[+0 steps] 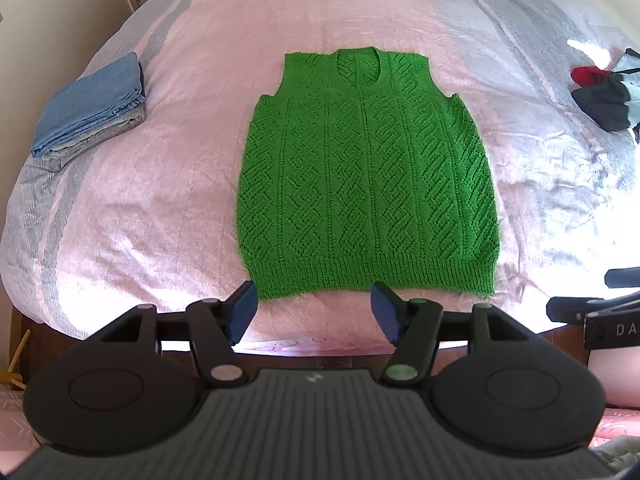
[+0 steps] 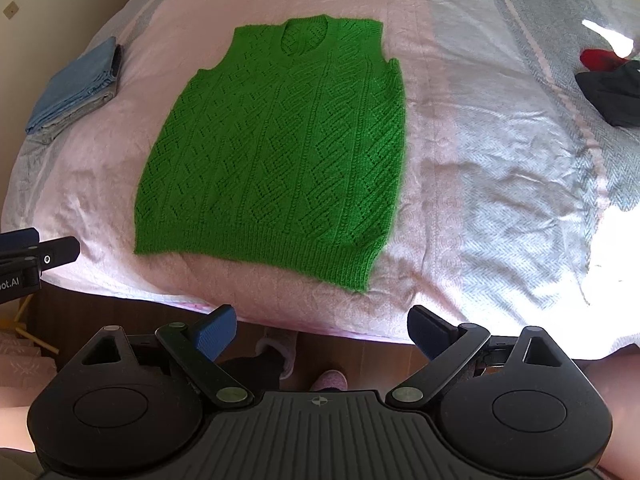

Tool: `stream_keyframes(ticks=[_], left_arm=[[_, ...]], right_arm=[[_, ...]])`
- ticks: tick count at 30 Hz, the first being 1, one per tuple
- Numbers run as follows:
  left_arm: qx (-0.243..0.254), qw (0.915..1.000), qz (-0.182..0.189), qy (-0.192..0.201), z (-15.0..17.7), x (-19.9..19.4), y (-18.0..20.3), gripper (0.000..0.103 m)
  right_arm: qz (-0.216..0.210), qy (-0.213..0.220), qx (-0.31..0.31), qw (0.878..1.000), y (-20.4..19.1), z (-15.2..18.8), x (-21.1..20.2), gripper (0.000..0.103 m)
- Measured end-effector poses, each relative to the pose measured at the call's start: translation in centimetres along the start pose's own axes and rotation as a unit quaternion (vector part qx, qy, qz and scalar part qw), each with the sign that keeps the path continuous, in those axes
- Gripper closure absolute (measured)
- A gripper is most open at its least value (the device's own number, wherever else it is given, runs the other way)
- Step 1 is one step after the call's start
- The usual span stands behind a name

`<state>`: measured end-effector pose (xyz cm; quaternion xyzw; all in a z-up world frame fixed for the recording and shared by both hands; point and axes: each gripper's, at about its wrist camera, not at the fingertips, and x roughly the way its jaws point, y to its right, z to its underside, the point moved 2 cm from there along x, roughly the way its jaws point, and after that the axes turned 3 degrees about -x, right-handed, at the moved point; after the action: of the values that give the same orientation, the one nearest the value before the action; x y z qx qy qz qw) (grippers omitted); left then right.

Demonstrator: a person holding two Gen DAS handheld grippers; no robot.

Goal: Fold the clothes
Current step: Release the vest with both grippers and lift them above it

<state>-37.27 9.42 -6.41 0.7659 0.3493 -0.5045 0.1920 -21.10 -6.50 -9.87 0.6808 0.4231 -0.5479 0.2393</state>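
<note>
Centrally on the pink and grey striped quilted bedspread (image 1: 168, 208), a bright green sleeveless knitted vest with a lacy diamond pattern (image 1: 368, 176) lies spread flat, neckline toward the far edge and ribbed hem toward the near edge. Left gripper (image 1: 314, 312), black with blue pads: jaws parted and empty, poised just short of the vest's hem near its left corner, not touching the knit. Right gripper (image 2: 320, 332), of the same make: jaws likewise spread wide with nothing between them, hanging over the near edge of the bed, short of the hem's right corner; slippered feet (image 2: 304, 364) on the floor show below it. Near the left edge of the bedspread, well apart from the vest, rests a folded stack of pale blue denim garments (image 1: 90, 110). By the right edge lies a loose heap of dark and red clothing (image 1: 604, 96), partly washed out by sunlight.
</note>
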Motion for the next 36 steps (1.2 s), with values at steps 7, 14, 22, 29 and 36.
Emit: stream_keyframes(ticks=[7, 14, 22, 29, 36], left_arm=[[0.002, 1.0000, -0.004, -0.002, -0.1, -0.1, 0.3, 0.042], [0.002, 0.9999, -0.009, -0.006, -0.3, -0.3, 0.2, 0.042], [0.006, 0.9998, -0.012, -0.016, -0.9, 0.3, 0.0, 0.042], [0.003, 0.9994, -0.013, -0.032, -2.0, 1.8, -1.1, 0.042], [0.008, 0.9991, 0.001, -0.042, -5.2, 4.3, -2.6, 0.042]], right_arm=[[-0.005, -0.002, -0.004, 1.000, 0.0, -0.2, 0.1, 0.008], [-0.010, -0.004, -0.011, 1.000, 0.1, -0.5, 0.1, 0.008], [-0.014, -0.013, -0.015, 1.000, -0.2, -1.3, 0.9, 0.008], [-0.016, -0.027, -0.026, 0.999, -1.3, -3.0, 2.3, 0.008], [-0.007, -0.039, -0.018, 0.999, -2.0, -5.7, 4.0, 0.008]])
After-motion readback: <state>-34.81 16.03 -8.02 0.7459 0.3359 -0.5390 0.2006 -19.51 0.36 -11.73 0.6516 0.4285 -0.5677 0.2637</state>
